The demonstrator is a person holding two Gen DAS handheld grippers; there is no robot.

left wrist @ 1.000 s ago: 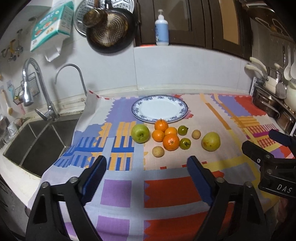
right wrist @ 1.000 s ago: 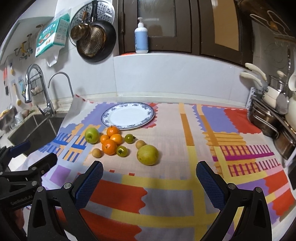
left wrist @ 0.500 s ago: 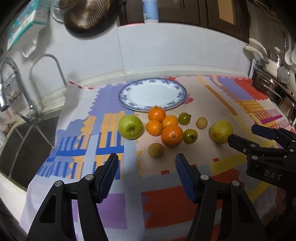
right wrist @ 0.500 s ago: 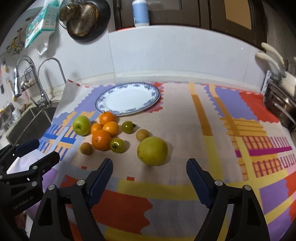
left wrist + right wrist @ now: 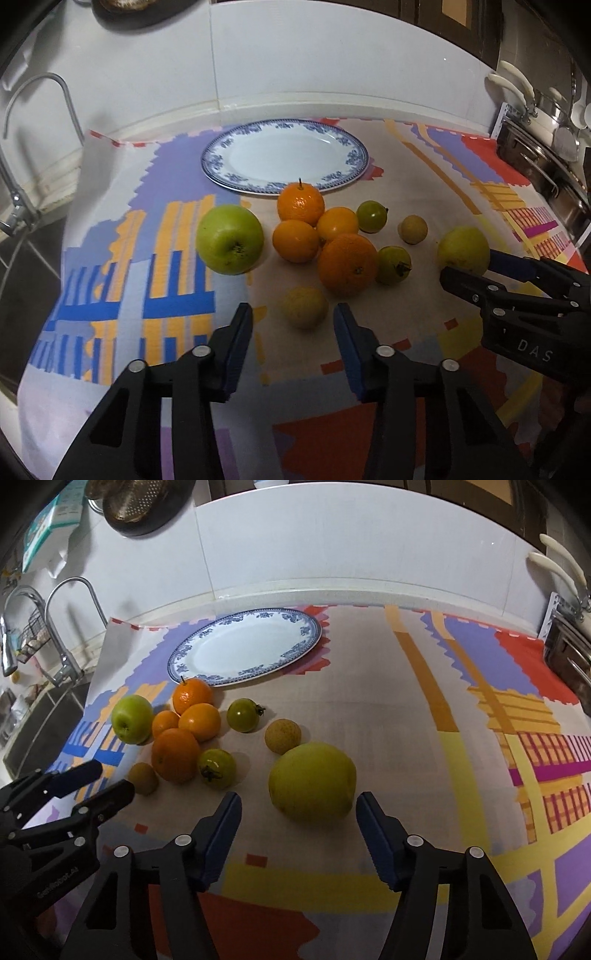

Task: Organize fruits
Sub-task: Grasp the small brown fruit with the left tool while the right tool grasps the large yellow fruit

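Both your grippers have dropped closer to the fruit over the last second; left gripper, jaws released, brackets the small brown fruit; right gripper, jaws released, frames the pear; nothing gripped yet. Plate bare, behind the cluster; open cloth to the right; sink edge left.
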